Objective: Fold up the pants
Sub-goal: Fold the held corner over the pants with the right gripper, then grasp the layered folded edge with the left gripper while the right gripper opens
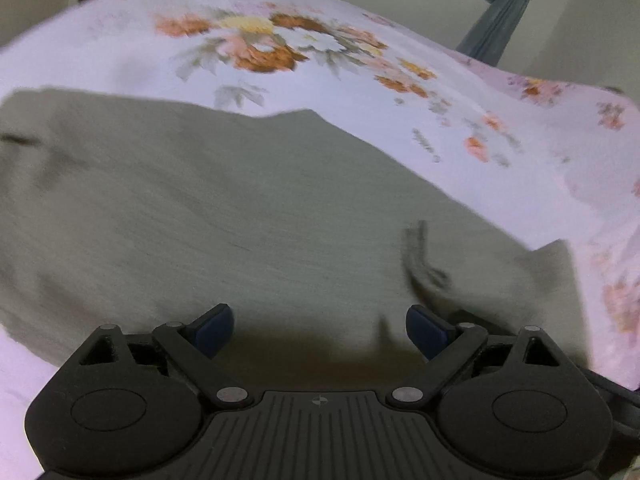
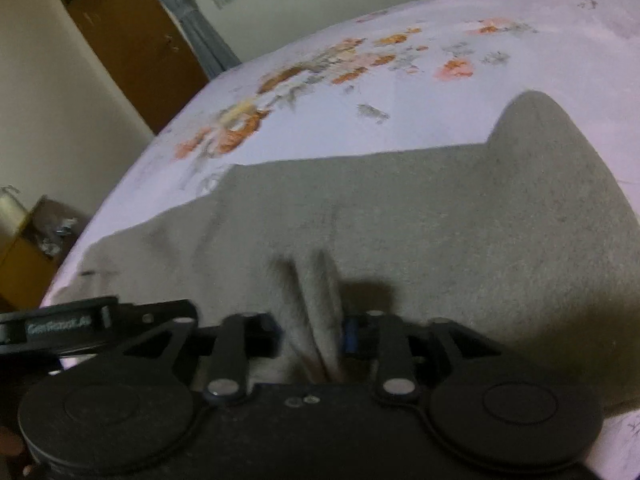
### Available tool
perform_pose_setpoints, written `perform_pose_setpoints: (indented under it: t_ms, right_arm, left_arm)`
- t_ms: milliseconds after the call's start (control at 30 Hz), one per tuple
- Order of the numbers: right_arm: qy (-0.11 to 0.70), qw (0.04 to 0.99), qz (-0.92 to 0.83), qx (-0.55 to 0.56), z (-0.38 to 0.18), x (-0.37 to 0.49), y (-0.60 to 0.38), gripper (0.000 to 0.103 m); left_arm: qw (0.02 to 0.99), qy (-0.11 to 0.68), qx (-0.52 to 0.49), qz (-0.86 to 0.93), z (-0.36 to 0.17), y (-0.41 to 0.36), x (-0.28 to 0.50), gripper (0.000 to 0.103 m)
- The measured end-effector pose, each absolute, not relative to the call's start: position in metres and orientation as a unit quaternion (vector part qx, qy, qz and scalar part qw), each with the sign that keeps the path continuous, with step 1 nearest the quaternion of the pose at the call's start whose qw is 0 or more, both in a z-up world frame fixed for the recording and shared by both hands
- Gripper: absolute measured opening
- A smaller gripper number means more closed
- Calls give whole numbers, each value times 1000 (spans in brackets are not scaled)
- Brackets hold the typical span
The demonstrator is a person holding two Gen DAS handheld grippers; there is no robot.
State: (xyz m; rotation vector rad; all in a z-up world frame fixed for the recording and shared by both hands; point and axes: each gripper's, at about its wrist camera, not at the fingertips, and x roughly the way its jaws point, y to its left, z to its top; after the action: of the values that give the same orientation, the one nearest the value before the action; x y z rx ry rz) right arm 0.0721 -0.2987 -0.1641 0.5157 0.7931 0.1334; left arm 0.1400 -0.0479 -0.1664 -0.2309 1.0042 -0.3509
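Grey pants (image 1: 240, 220) lie spread on a bed with a white floral sheet (image 1: 280, 76). My left gripper (image 1: 320, 330) hovers low over the pants near their front edge. Its jaws stand wide open and its blue pads (image 1: 214, 330) hold nothing. In the right wrist view the pants (image 2: 460, 220) stretch across the sheet (image 2: 320, 128), one end rounded at the far right. My right gripper (image 2: 312, 334) has a bunched, upright fold of the grey cloth (image 2: 316, 292) filling the gap between its fingers, which touch the fold on both sides.
A brown wardrobe door (image 2: 132, 40), a grey curtain (image 2: 200, 28) and a window stand beyond the bed's far side. An open cardboard box (image 2: 36, 240) sits on the floor off the bed's left edge. A black gripper body (image 2: 60, 326) shows at left.
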Motion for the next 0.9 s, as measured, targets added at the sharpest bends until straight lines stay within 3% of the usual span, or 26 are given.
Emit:
perform_pose_setpoints:
  t_ms: [33, 233, 533, 600, 667, 767, 800, 900]
  right_arm:
    - [364, 892, 68, 259, -155, 67, -307, 79]
    - [295, 921, 38, 252, -125, 30, -342, 77]
    - [274, 912, -12, 304, -146, -10, -391, 77]
    - [270, 913, -14, 304, -145, -12, -392, 77]
    - [267, 914, -17, 306, -146, -10, -394, 77]
    - [261, 914, -21, 312, -146, -14, -397, 77]
    - [260, 914, -22, 310, -146, -17, -397, 77]
    - [267, 919, -40, 288, -145, -17, -398, 76]
  left_arm:
    - [850, 483, -121, -172, -167, -50, 140, 93]
    - [803, 522, -193, -214, -178, -67, 137, 93]
    - [769, 539, -248, -238, -191, -81, 128, 90]
    - [757, 545, -263, -245, -196, -85, 131, 50]
    - [736, 560, -287, -251, -206, -91, 133, 36]
    - [725, 559, -312, -255, -218, -103, 131, 32]
    - [724, 557, -315, -256, -219, -107, 130, 22]
    - [756, 534, -278, -259, -206, -121, 127, 21]
